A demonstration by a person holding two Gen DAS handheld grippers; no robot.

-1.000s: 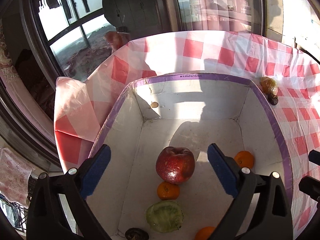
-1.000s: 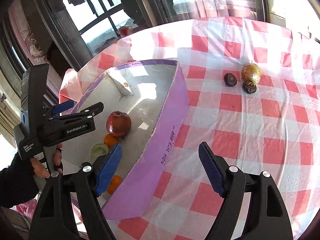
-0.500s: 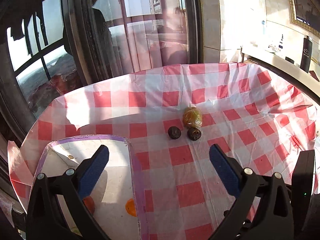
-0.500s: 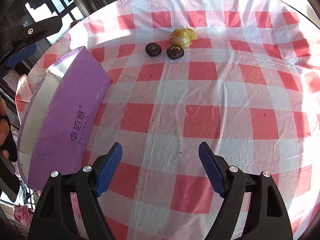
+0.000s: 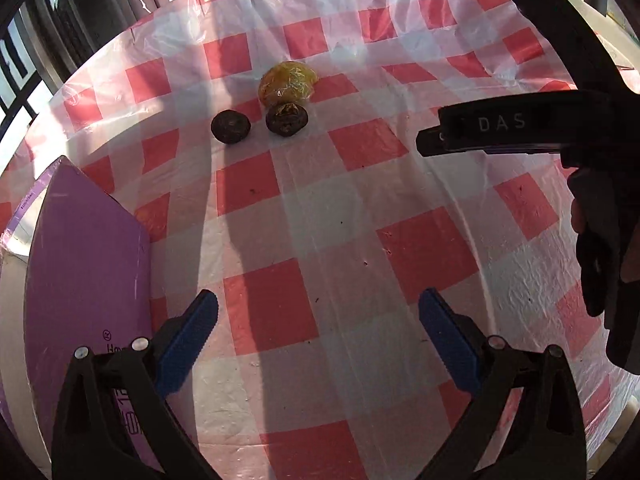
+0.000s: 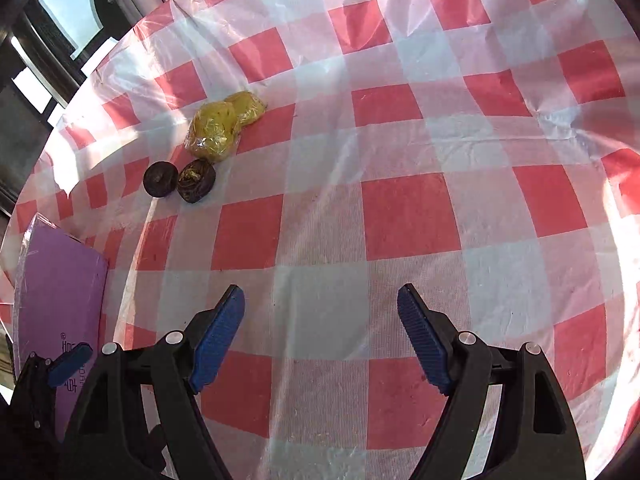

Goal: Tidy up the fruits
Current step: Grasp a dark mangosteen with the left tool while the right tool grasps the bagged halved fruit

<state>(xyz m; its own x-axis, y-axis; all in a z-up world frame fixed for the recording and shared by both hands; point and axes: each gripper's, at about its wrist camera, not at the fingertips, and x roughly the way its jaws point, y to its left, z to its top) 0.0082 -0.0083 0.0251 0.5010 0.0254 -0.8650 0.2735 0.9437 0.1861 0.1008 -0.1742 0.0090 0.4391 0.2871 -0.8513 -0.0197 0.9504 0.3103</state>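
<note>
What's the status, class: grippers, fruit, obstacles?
Left gripper open, empty. Right gripper open, empty. Yellow wrapped fruit and two dark fruits on cloth, outside purple box. Path unobstructed.

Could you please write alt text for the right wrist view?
An open hand-held gripper with blue pads hovers empty over a red-and-white checked tablecloth. Farther off to the left lie a yellow wrapped fruit and two dark round fruits. A purple box sits at the left edge.
</note>
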